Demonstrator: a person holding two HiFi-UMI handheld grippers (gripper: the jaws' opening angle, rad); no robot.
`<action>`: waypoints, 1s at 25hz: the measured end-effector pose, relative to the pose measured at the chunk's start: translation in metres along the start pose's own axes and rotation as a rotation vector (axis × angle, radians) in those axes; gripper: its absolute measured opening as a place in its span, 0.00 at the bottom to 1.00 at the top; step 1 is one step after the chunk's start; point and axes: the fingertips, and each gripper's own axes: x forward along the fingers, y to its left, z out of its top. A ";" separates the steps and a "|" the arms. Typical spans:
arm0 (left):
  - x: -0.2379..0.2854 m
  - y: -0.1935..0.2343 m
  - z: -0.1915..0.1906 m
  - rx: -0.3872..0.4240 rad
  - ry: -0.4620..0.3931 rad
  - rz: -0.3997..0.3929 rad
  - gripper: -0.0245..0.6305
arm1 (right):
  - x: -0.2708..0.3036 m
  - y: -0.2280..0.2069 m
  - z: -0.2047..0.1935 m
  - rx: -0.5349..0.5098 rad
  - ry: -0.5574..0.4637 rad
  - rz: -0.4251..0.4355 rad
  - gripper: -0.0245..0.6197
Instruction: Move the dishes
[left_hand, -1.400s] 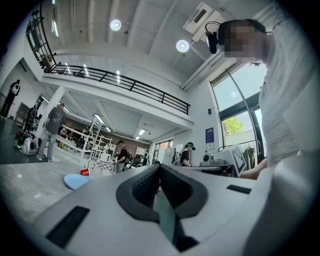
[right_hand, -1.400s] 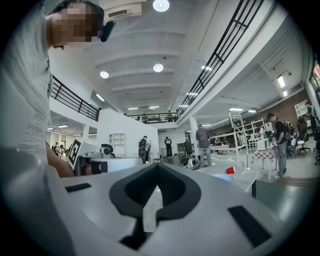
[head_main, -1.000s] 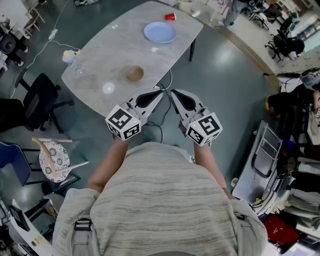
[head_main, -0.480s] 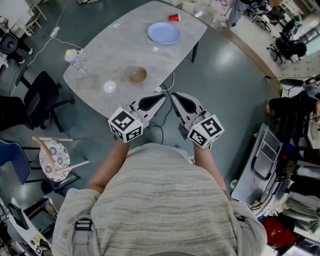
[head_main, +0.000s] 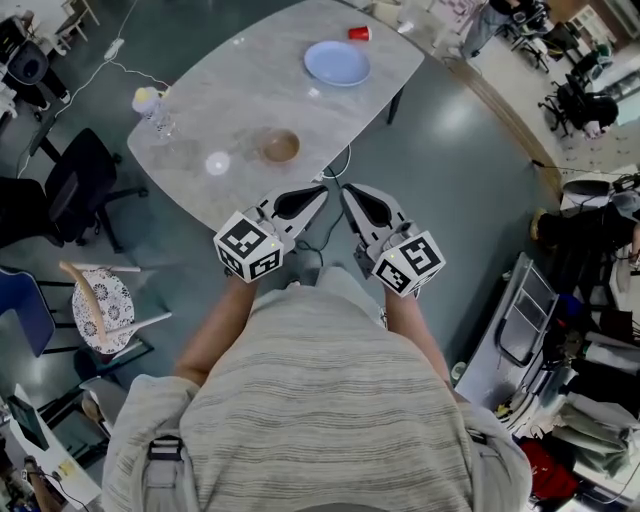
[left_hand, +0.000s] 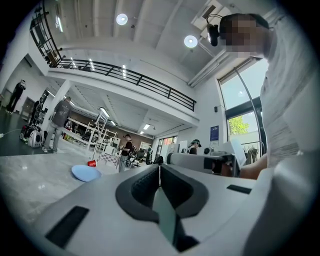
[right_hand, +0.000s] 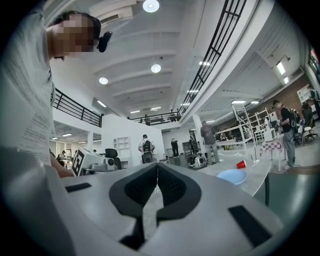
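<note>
Pale grey oval table (head_main: 230, 90), round blue plate (head_main: 337, 62) at far end, brown bowl (head_main: 280, 146) nearer, left tool (head_main: 321, 187) and right tool (head_main: 346, 188) closed, empty.

Smooth plate (head_main: 337, 63) — polished marble-look table (head_main: 250, 90)

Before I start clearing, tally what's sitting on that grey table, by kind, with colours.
Plate, blue: 1
Bowl, brown: 1
Cup, red: 1
Bottle, clear: 1
Total: 4
Two pale spots on the table may be light reflections; not counted.
</note>
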 end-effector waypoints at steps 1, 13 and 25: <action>0.002 0.001 0.000 -0.003 0.000 0.000 0.07 | 0.000 -0.003 0.000 0.004 -0.001 -0.003 0.07; 0.059 0.049 0.004 -0.011 0.004 0.020 0.07 | 0.030 -0.074 0.002 0.023 0.017 -0.003 0.07; 0.155 0.133 0.010 -0.011 0.004 0.160 0.07 | 0.081 -0.190 0.008 -0.006 0.106 0.142 0.07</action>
